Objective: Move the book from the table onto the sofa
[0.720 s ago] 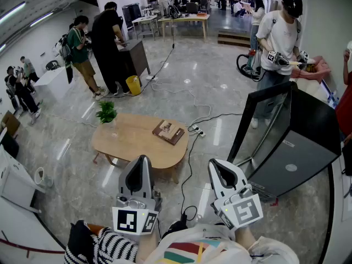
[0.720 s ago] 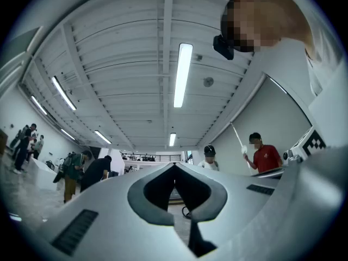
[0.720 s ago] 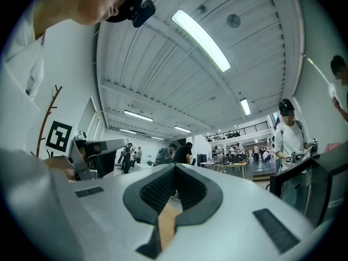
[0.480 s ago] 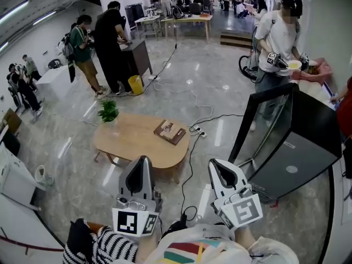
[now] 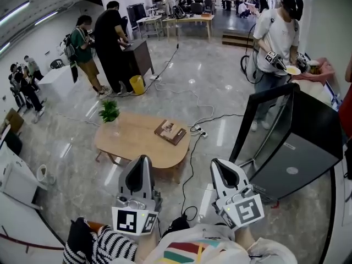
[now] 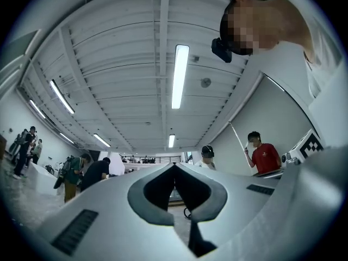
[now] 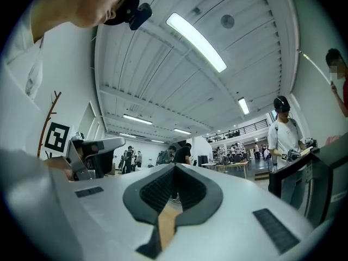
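left tongs point(image 5: 141, 161) closed, tips together, nothing between them. right tongs point(image 5: 219, 165) closed too, empty. both are held low in front of the person, side by side but apart, angled a bit upward. book point(image 5: 169, 131) lies flat on the oval wooden table point(image 5: 129, 143), toward its right end, well ahead of both tongs, untouched. small potted plant point(image 5: 109, 112) sits at the table's far left edge. big dark cabinet point(image 5: 297, 142) stands on the floor to the right.
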{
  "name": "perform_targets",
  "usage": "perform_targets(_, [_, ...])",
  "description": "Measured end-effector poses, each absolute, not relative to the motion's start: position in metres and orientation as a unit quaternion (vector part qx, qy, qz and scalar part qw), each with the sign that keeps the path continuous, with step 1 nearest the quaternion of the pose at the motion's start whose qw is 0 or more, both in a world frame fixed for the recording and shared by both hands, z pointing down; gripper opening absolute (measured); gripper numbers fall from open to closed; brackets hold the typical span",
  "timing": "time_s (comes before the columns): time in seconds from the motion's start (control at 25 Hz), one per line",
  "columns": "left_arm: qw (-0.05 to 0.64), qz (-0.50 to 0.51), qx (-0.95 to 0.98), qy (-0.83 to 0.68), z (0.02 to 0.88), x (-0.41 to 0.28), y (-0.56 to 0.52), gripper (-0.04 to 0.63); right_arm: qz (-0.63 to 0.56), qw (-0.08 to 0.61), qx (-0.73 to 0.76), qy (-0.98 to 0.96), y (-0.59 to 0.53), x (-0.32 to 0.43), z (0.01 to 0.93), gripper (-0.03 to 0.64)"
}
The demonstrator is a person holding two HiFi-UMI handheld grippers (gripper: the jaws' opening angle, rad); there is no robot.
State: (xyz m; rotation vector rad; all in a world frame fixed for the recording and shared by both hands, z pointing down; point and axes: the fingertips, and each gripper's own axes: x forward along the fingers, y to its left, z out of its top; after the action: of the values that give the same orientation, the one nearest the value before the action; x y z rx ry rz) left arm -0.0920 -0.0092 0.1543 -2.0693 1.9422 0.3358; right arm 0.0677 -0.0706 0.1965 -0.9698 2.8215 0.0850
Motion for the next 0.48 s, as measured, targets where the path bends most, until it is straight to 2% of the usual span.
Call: perform_targets(0.48, [0.128,0.102,-0.724,0.671,0.178,-0.103,-0.033,0.008,-0.043,0.085,-0.324,0.941,-0.099,0.067,0.231,0.014])
